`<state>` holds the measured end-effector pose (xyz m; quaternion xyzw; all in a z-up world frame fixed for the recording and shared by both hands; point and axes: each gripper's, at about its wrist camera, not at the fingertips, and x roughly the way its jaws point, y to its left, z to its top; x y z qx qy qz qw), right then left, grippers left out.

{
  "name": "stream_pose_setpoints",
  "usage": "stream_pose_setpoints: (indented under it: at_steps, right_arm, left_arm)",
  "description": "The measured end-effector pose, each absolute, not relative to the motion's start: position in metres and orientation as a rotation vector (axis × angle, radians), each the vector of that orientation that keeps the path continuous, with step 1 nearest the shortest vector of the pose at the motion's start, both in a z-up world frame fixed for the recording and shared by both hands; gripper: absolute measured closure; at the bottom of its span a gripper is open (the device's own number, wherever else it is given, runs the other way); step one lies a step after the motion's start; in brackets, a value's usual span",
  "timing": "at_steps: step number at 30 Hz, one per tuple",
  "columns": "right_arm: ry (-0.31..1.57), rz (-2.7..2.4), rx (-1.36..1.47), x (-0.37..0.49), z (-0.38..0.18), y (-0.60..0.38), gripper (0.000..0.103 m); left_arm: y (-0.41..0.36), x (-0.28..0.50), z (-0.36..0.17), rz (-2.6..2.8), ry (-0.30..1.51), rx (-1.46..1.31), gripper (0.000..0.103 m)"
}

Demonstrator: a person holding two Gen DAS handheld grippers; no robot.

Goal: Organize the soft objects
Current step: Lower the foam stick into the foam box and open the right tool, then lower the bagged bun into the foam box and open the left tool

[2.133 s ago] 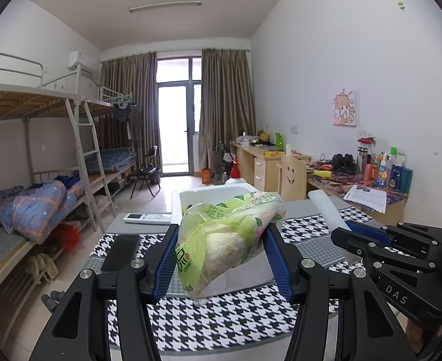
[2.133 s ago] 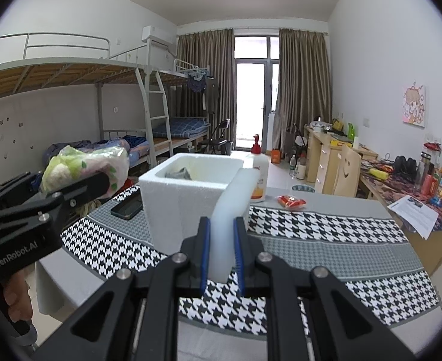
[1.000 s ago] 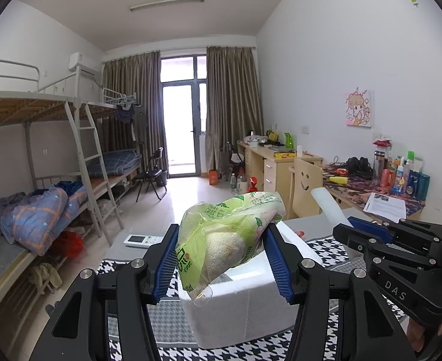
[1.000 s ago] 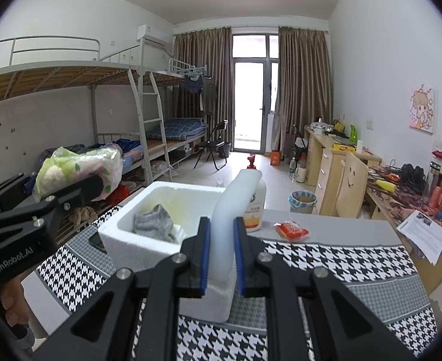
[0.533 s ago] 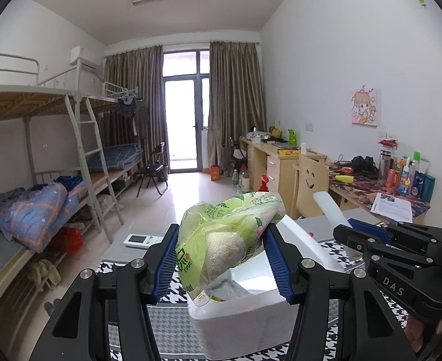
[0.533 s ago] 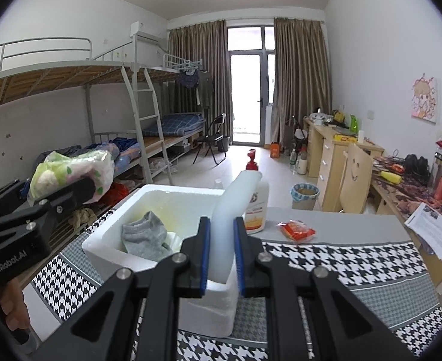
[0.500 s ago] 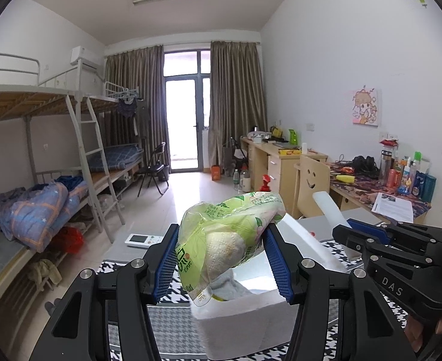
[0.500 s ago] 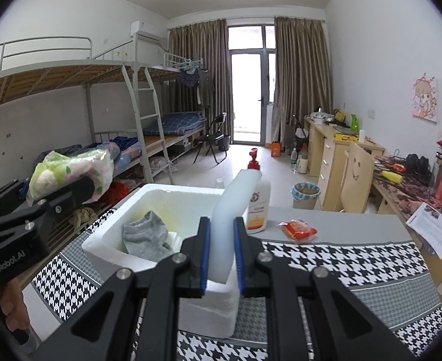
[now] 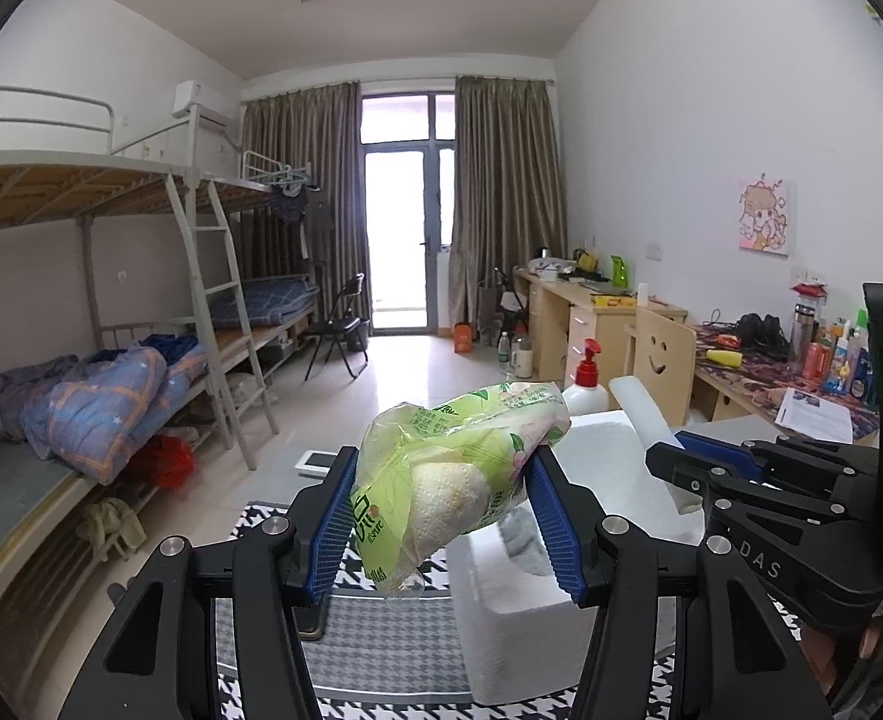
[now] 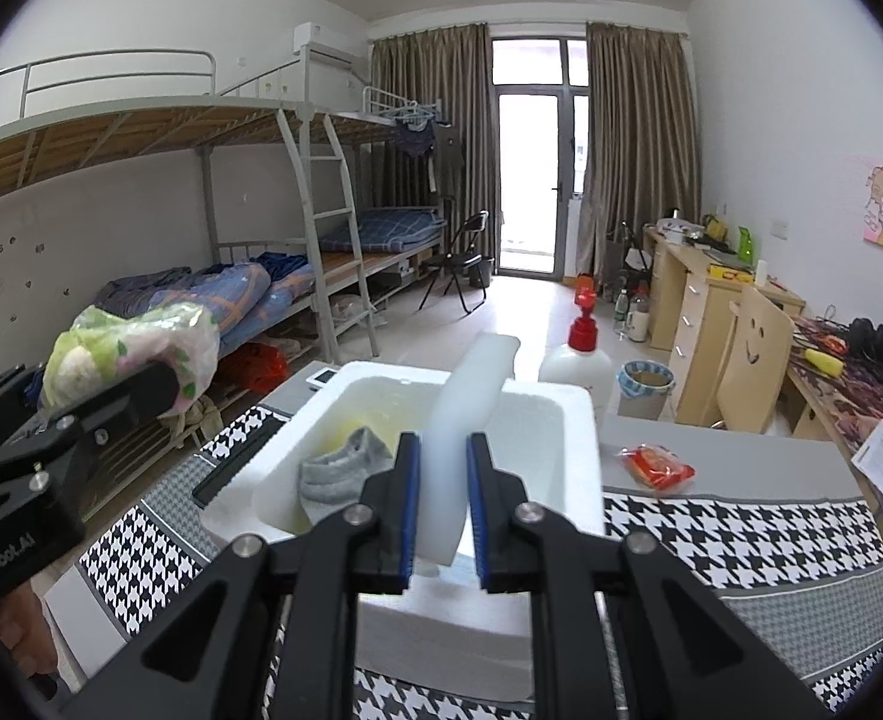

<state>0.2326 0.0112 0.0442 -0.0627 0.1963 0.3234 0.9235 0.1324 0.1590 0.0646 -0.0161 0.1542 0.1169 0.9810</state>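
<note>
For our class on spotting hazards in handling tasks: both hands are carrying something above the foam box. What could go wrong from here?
1. The bagged tissue roll sits between the left gripper fingers by crinkly plastic and hangs below them; it could slip.
2. The right gripper pinches the foam slab low, so it may tip or snap.
3. The pump bottle stands close behind the foam box; a nudge might topple it.

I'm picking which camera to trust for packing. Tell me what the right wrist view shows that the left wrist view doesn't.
Right wrist only: the grey sock inside the foam box, and a red packet on the table.
Left wrist only: the tissue pack's clear front between the left tongs.
Both: box, white foam piece, pump bottle.
</note>
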Motion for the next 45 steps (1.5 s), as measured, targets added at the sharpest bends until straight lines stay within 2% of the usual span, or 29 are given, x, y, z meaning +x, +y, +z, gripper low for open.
stream_pose_setpoints:
  at_steps: [14,16,18,20,23,24,25,27,45]
  right_arm:
    - [0.419,0.630,-0.137,0.248,0.040,0.023,0.084]
    - [0.419,0.617,-0.132,0.251,0.041,0.024,0.078]
    - [0.428,0.597,-0.136,0.255,0.039,0.025,0.076]
    - [0.441,0.605,-0.129,0.258,0.038,0.024,0.070]
    - [0.404,0.600,-0.112,0.252,0.041,0.018,0.030]
    - [0.388,0.600,-0.106,0.250,0.042,0.016,0.022]
    - [0.376,0.602,-0.103,0.247,0.044,0.015,0.017]
    - [0.368,0.612,-0.106,0.244,0.045,0.014,0.013]
    - [0.367,0.614,-0.089,0.239,0.045,-0.013,0.013]
  left_arm:
    - [0.167,0.133,0.060,0.243,0.315,-0.047,0.046]
    - [0.168,0.134,0.060,0.242,0.317,-0.049,0.046]
    - [0.169,0.134,0.060,0.243,0.317,-0.050,0.046]
    - [0.170,0.134,0.060,0.245,0.318,-0.053,0.046]
    - [0.172,0.136,0.060,0.250,0.320,-0.059,0.046]
    - [0.172,0.136,0.060,0.250,0.320,-0.060,0.046]
    - [0.171,0.136,0.059,0.250,0.321,-0.059,0.046]
    - [0.172,0.137,0.059,0.249,0.322,-0.061,0.046]
    - [0.168,0.138,0.057,0.233,0.325,-0.065,0.046]
